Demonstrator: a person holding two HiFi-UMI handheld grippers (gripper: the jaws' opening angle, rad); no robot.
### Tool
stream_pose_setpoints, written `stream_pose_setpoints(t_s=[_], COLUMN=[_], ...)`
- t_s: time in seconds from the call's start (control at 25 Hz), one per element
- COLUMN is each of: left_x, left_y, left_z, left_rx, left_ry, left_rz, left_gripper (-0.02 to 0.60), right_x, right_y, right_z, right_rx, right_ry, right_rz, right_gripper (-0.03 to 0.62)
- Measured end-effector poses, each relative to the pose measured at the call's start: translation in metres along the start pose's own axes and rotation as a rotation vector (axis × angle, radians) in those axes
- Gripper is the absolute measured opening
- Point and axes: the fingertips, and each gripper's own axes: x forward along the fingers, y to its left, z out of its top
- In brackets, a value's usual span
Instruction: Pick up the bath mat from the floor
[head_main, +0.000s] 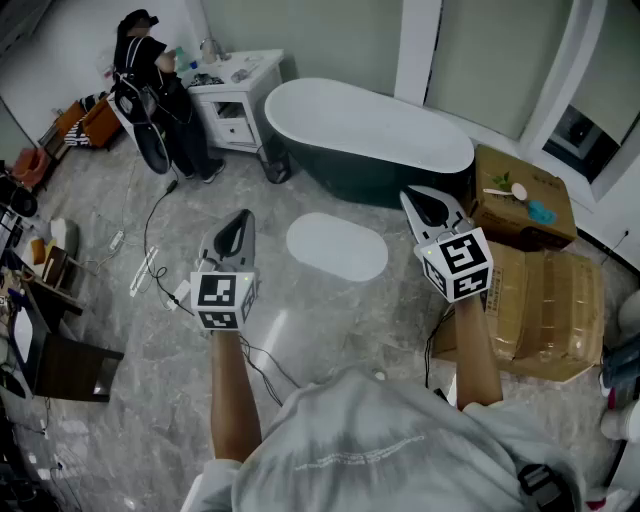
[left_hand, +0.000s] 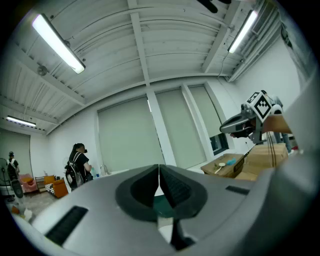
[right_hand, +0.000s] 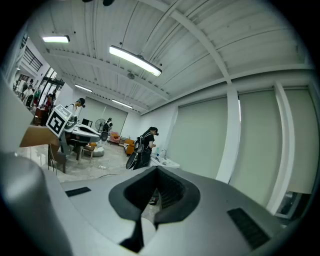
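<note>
Bath mat lies flat on the floor just before the bathtub, untouched. I hold the left tongs and right tongs closed, empty and level, flanking the mat from above, probably staging my descent.

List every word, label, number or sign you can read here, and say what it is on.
No text is legible.
Left marker cube and right marker cube: black-and-white square codes, no letters.
Cardboard box: coloured print, too blurred to read.
Person's shirt: faint line of print, too small to read.
</note>
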Motion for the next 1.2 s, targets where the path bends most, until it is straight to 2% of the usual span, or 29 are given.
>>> stream_pose_setpoints(t_s=[0.44,0.64,0.8,0.84,0.88,0.92,0.96,1.04,1.2], left_x=[-0.007,-0.009,-0.015,-0.016,-0.017,-0.016,-0.015,-0.013,-0.012], left_y=[0.002,-0.005,-0.002,-0.001,-0.001,-0.002,-0.004,-0.007,-0.012], left_z=[-0.016,-0.022,-0.015,-0.013,-0.012,-0.013,-0.014,-0.018,-0.019], left_rx=[-0.016,-0.02,-0.054,-0.073,-0.09,-0.102,-0.106,-0.104,-0.098], left_ry=[0.024,0.032,-0.024,-0.042,-0.052,-0.053,-0.046,-0.028,-0.017], left_rz=[-0.016,-0.034,0.001,0.005,0.0,-0.011,-0.023,-0.042,-0.05], left_gripper=[0.02,0.02,0.021,0.023,0.088,0.195,0.247,0.295,0.324], right_x=[0.001,-0.006,-0.011,-0.012,-0.012,-0.013,-0.013,-0.013,-0.011], right_y=[0.016,0.018,0.019,0.019,0.019,0.02,0.02,0.021,0.023], right_z=[-0.009,-0.009,-0.007,-0.006,-0.006,-0.005,-0.004,-0.003,-0.008], right_rx=[0.044,0.108,0.139,0.154,0.164,0.165,0.161,0.149,0.14], right_ry=[0.017,-0.016,-0.044,-0.058,-0.07,-0.078,-0.083,-0.088,-0.076], right_rz=[0.006,0.011,0.024,0.032,0.039,0.044,0.046,0.049,0.068], right_gripper=[0.015,0.015,0.017,0.036,0.147,0.211,0.238,0.27,0.299])
